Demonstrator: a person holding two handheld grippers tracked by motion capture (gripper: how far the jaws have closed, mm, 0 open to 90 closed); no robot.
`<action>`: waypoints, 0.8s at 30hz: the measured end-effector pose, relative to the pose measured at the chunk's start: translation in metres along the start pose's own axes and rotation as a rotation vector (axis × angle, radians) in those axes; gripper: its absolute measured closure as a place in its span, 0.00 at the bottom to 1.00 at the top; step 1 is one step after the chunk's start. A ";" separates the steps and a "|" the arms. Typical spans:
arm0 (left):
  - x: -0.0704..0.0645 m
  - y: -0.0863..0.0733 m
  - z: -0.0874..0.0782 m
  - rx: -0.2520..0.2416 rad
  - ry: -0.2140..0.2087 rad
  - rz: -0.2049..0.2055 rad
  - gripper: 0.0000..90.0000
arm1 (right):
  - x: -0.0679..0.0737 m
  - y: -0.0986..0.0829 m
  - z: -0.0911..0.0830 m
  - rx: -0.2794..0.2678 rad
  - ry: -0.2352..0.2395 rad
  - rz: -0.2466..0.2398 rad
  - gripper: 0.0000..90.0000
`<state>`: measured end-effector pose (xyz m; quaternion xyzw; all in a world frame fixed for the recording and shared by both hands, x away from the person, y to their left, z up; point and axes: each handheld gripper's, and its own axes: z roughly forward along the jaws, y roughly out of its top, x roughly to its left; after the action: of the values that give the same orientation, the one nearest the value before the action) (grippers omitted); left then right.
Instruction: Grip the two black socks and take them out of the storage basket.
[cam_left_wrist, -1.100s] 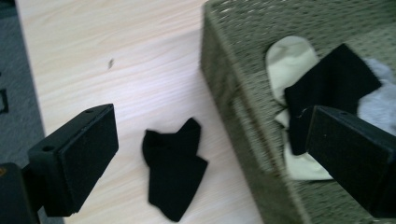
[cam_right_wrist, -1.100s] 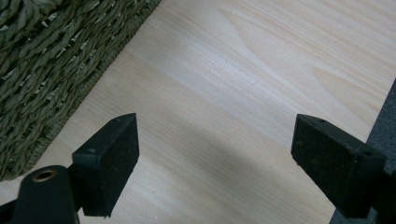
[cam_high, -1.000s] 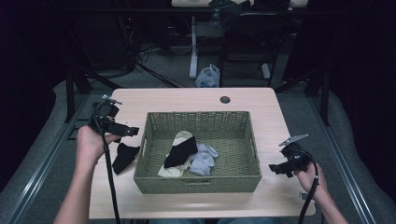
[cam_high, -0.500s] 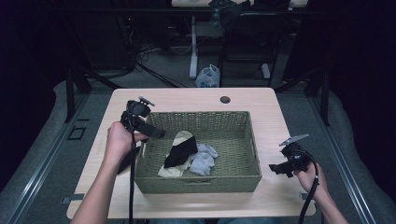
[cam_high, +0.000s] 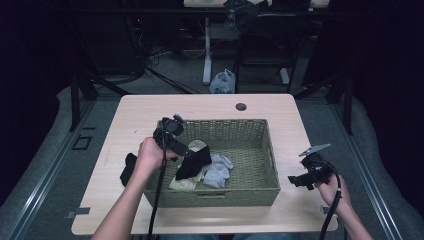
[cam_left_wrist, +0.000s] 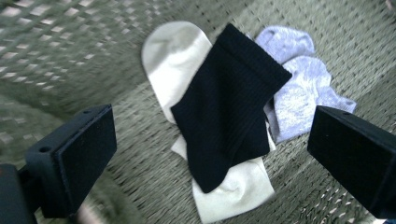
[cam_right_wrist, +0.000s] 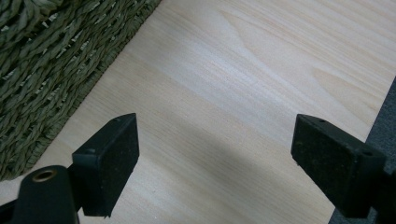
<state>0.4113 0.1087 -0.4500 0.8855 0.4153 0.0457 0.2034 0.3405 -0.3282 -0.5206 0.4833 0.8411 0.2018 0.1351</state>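
A green woven basket stands mid-table and holds a black sock draped over a white sock, with grey socks beside them. My left gripper hovers over the basket's left part, open; in the left gripper view its jaws stand wide apart above the black sock, the white sock and the grey socks. A second black sock lies on the table left of the basket. My right gripper is open over bare table right of the basket.
The right gripper view has the basket's outer wall at the left and light wood table under the open gripper. A round hole sits near the table's far edge. Dark floor, cables and a white bag lie beyond.
My left gripper has moved right from the table's left side to over the basket's left end. The black sock on the table stayed put. The right gripper has not moved.
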 end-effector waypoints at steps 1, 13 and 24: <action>-0.001 0.000 0.004 0.004 0.000 0.003 0.02 | 0.000 0.000 0.000 0.001 0.005 0.000 0.16; -0.013 0.000 0.050 0.110 -0.048 0.028 0.17 | 0.000 0.001 0.000 0.003 0.010 -0.002 0.16; -0.016 0.002 0.065 0.203 -0.040 0.075 0.55 | 0.001 0.001 0.000 -0.005 0.010 0.011 0.17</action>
<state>0.4186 0.0742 -0.5070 0.9172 0.3802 -0.0066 0.1191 0.3411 -0.3273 -0.5206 0.4864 0.8387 0.2071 0.1308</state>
